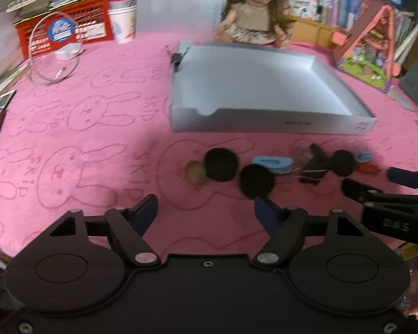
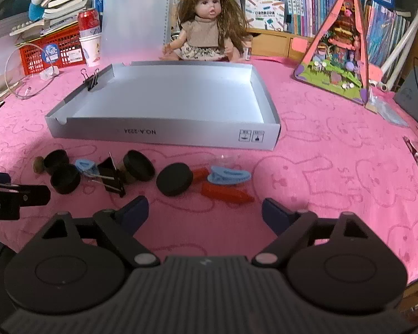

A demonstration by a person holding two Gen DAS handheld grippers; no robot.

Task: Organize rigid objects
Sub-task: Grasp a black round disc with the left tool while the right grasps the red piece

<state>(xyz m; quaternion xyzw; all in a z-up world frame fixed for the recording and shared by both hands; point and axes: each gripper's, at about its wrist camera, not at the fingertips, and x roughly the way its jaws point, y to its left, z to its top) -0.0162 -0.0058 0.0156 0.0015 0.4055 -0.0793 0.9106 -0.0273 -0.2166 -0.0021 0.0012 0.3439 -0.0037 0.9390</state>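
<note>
Clutter (black lids, blue clips, red bits) sits in a row by the near edge of the pink cloth, just before the empty box, prob. its destination. Left gripper and right gripper hover, fingers apart, nothing held.

I'm watching both wrist cameras looking low and close from the table's near edge toward its far edge, sharing the grey tray and doll.
</note>
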